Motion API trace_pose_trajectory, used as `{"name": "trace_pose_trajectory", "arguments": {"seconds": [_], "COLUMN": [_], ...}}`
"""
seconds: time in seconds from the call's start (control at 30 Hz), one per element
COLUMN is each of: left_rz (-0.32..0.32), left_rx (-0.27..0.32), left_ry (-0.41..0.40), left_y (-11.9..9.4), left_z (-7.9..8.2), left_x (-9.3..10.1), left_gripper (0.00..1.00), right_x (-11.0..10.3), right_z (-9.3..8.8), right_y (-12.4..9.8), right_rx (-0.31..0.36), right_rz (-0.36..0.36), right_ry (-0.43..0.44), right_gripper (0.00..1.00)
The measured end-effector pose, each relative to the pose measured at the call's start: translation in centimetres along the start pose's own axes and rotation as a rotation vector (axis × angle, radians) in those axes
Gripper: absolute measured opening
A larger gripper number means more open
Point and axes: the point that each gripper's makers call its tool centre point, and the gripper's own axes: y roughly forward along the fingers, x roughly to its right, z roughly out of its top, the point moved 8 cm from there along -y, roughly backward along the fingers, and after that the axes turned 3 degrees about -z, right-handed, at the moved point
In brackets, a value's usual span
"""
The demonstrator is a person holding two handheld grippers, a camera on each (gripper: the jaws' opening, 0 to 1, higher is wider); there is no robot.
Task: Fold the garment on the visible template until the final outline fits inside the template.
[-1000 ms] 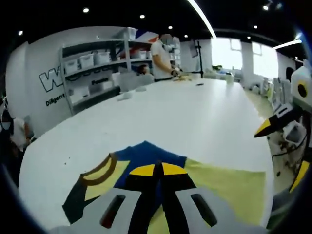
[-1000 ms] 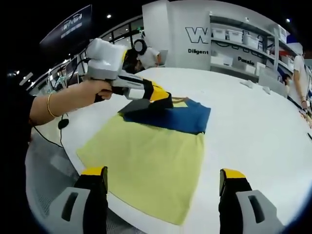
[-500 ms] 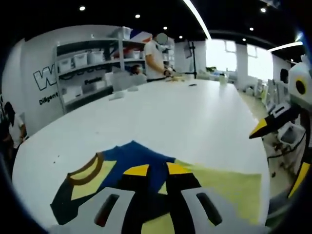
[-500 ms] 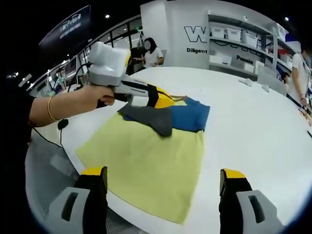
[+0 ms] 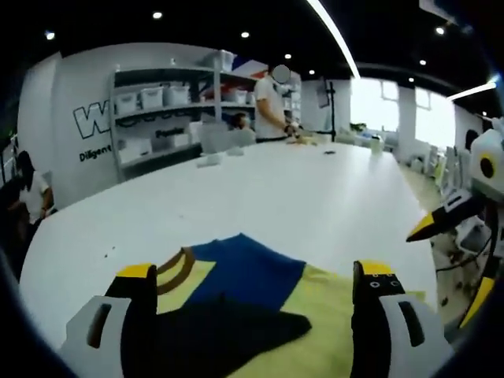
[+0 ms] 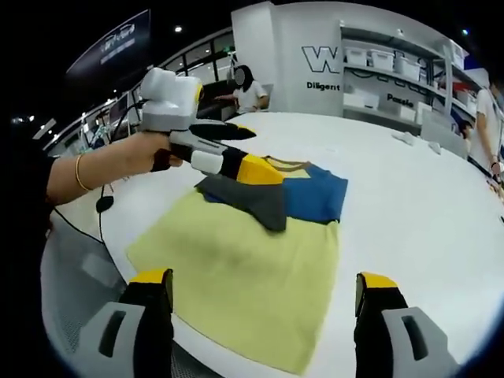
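Sleeve [image 6: 252,201] lies folded across the garment [image 6: 244,276]; left gripper [image 6: 244,153] hovers, jaws apart. Right gripper [image 6: 264,311] jaws apart too; next, I'd say, the opposite side.

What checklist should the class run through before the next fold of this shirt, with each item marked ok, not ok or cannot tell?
1. Left tongs released: ok. Their jaws are spread above the dark sleeve.
2. Right tongs free: ok. Open, nothing between the jaws.
3. Sleeve folded in: ok. It lies flat across the yellow shirt, next to the blue shoulder panel.
4. Shirt fully on the white table: ok. Its near hem lies close to the table edge.
5. Template visible under the shirt: cannot tell. No outline shows.
6. Final outline reached: not ok. The yellow body is still spread full length.
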Motion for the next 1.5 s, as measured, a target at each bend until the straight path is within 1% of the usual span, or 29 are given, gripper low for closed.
{"name": "trace_pose_trajectory", "arguments": {"seconds": [0.03,0.13,0.27,0.37,0.47,0.6,0.77,0.83,1.03,1.07,1.13,1.2,1.3,1.37,1.43,1.5], "left_rz": [0.001,0.000,0.011,0.019,0.035,0.067,0.102,0.115,0.145,0.153,0.157,0.166,0.175,0.186,0.206,0.213], "left_rx": [0.003,-0.016,-0.007,-0.012,-0.014,-0.025,-0.041,-0.048,-0.077,-0.086,-0.086,-0.103,-0.110,-0.119,-0.120,-0.143], "left_ry": [-0.001,0.009,0.012,0.008,0.011,-0.002,-0.021,-0.027,-0.044,-0.053,-0.059,-0.065,-0.074,-0.082,-0.093,-0.105], "left_y": [-0.2,-0.9,-1.8,-2.2,-3.1,-4.5,-5.9,-6.4,-7.6,-7.9,-8.3,-8.6,-8.9,-9.1,-9.4,-9.6], "left_z": [0.0,0.0,0.1,0.0,-0.1,-0.7,-1.4,-1.7,-3.0,-3.4,-4.0,-4.6,-5.3,-5.7,-6.3,-7.1], "left_x": [-0.1,-0.4,-1.1,-1.5,-2.0,-3.4,-4.9,-5.4,-6.6,-6.9,-7.2,-7.5,-7.9,-8.1,-8.4,-8.7], "left_gripper": [0.99,0.99,0.99,0.99,0.99,0.99,0.99,0.99,0.96,0.95,0.95,0.93,0.90,0.87,0.87,0.84], "right_x": [0.0,0.0,-0.2,-0.4,-0.6,-0.6,-0.6,-0.6,-0.6,-0.6,-0.6,-0.6,-0.6,-0.7,-0.7,-0.6], "right_z": [0.1,0.4,0.9,1.1,1.6,2.2,3.0,3.4,4.6,4.8,5.1,5.3,5.5,5.6,5.4,5.2], "right_y": [0.1,0.4,1.0,1.4,2.0,2.9,3.8,4.4,5.8,6.1,6.7,7.2,7.9,8.4,9.0,9.6], "right_rx": [0.001,0.010,0.035,0.036,0.044,0.049,0.060,0.060,0.073,0.079,0.083,0.085,0.087,0.083,0.071,0.068], "right_rz": [-0.001,-0.005,0.002,0.011,0.016,0.019,0.032,0.038,0.051,0.051,0.052,0.055,0.062,0.065,0.060,0.052], "right_ry": [-0.004,-0.016,-0.014,-0.018,-0.033,-0.062,-0.089,-0.118,-0.158,-0.168,-0.179,-0.183,-0.192,-0.193,-0.211,-0.227], "right_gripper": [0.95,0.94,0.91,0.91,0.89,0.87,0.81,0.79,0.71,0.70,0.66,0.63,0.62,0.59,0.57,0.54]}}
